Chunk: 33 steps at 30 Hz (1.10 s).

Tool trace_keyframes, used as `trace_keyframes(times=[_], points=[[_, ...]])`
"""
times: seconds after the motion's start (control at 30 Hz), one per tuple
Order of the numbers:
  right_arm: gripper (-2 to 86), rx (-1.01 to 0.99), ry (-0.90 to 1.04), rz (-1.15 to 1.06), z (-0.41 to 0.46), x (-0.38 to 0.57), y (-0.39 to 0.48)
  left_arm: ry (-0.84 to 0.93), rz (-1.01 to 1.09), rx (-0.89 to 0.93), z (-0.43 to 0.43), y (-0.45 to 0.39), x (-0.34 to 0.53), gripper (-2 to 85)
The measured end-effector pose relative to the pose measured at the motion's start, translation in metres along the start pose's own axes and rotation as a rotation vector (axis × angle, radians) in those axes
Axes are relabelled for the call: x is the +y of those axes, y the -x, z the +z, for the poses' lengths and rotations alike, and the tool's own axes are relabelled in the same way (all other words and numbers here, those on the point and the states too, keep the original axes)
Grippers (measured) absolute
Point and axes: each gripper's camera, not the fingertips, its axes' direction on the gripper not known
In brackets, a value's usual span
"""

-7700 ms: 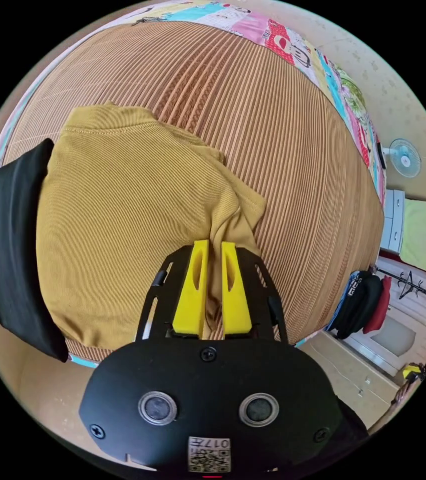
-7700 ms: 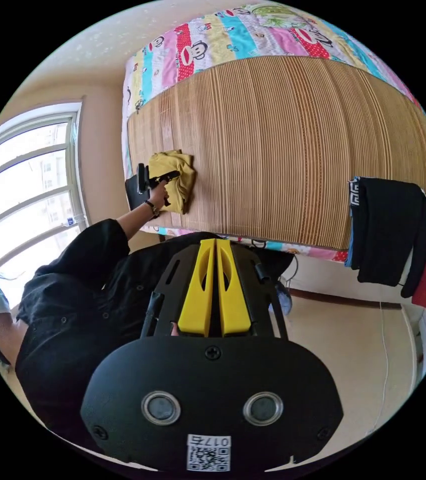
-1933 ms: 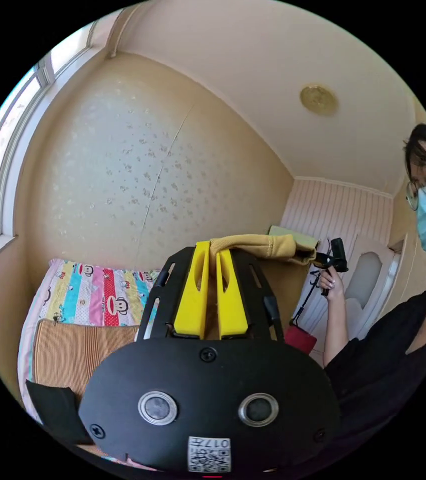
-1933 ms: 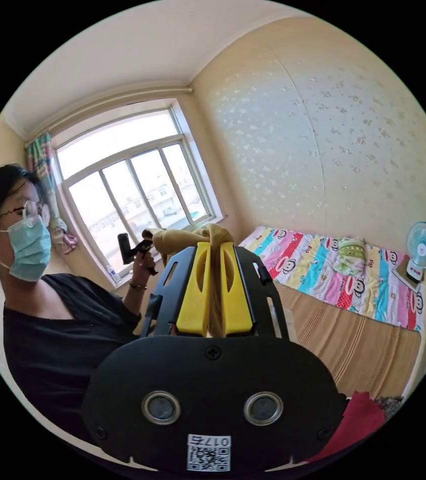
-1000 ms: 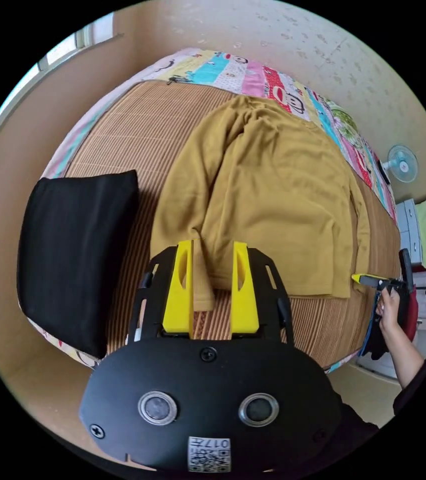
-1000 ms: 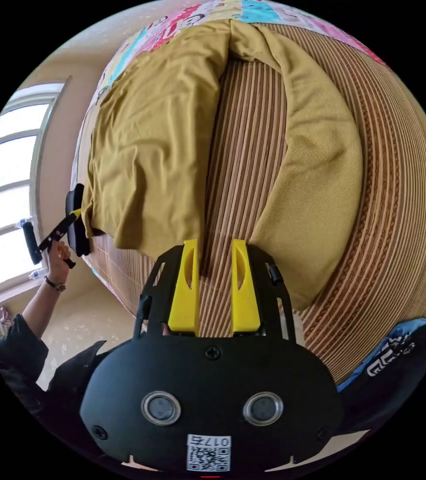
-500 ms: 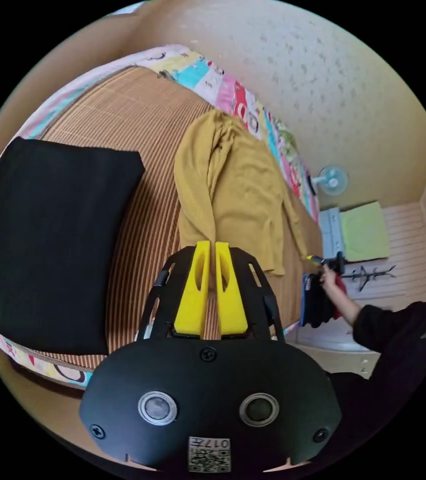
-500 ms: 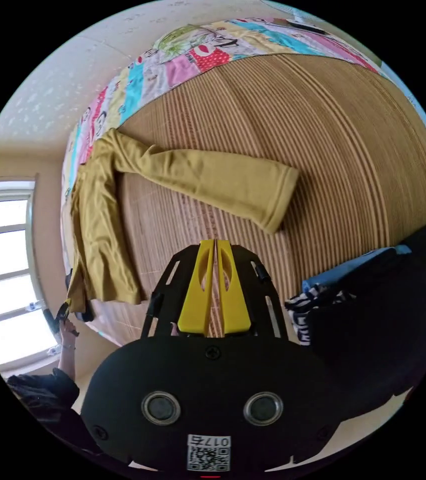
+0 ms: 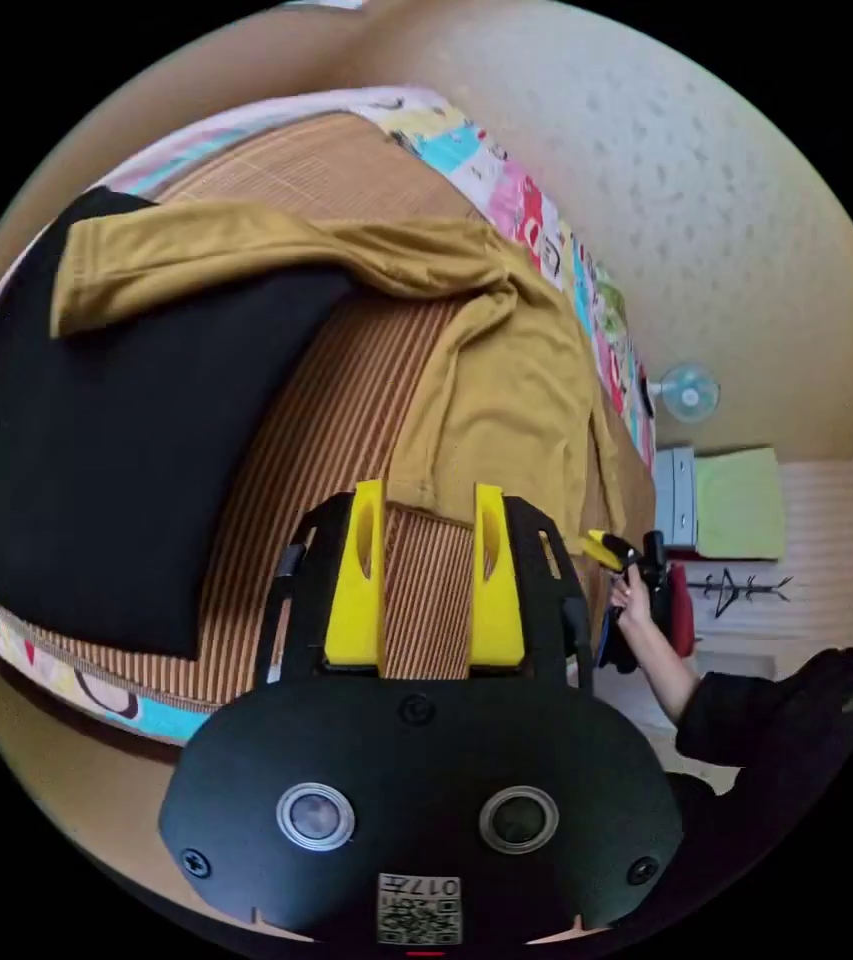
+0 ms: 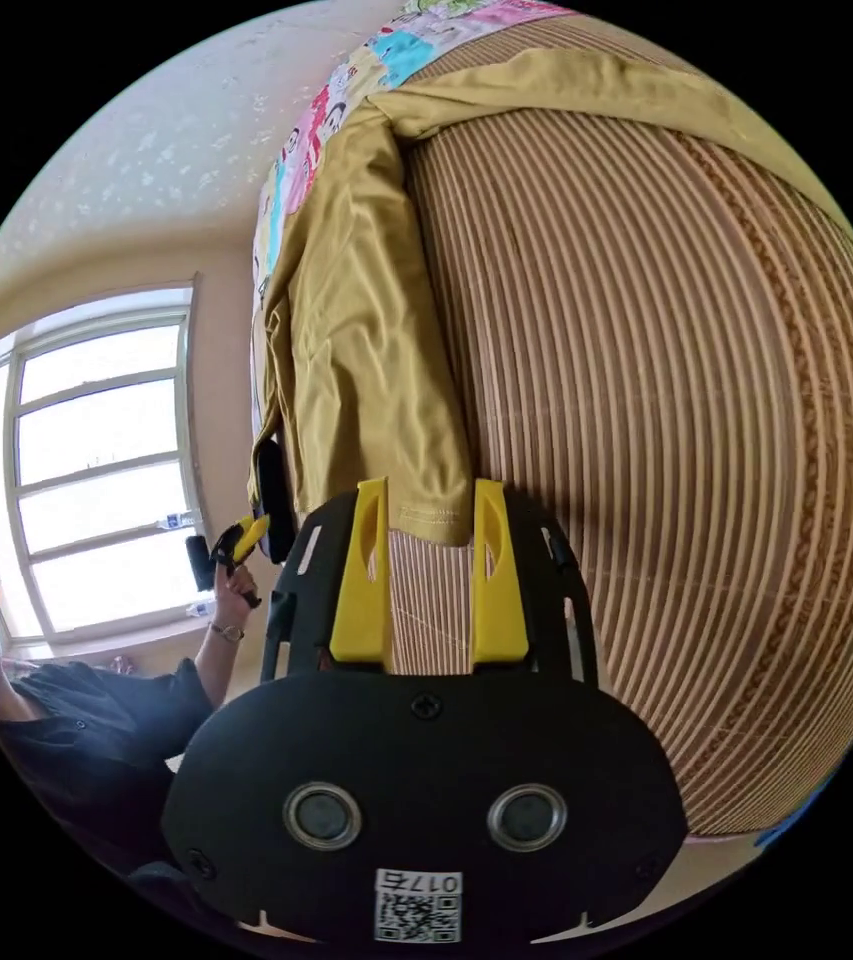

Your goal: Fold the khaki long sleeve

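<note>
Spreading step: the shirt (image 9: 506, 390) lies open on the bed mat (image 10: 666, 400), one sleeve (image 9: 196, 250) over a black cushion (image 9: 76, 470); I hold both grippers (image 9: 424, 585) (image 10: 430, 575) open-jawed at the hem (gripping nothing), and next should fold the sleeves inward.

- Bare striped mat (image 10: 666, 400) beside the khaki long sleeve (image 10: 366, 330) leaves passing room.
- Black cushion (image 9: 96, 470) blocks the bed's end, one khaki sleeve (image 9: 196, 250) lying across it.
</note>
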Motion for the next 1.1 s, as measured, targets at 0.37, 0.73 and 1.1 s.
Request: trace_keyframes(times=[0.37, 0.73, 1.1], points=[[2.7, 0.360, 0.206, -0.049, -0.080, 0.123, -0.006, 0.339, 0.097, -0.127, 0.028, -0.045, 0.100, 4.1], [2.2, 0.120, 0.028, 0.182, -0.132, 0.242, -0.044, -0.376, -0.297, 0.043, -0.202, 0.033, 0.118, 11.2], [2.5, 0.061, 0.119, 0.018, -0.103, 0.212, 0.028, -0.534, -0.869, 0.226, -0.169, 0.200, 0.031, 10.6]])
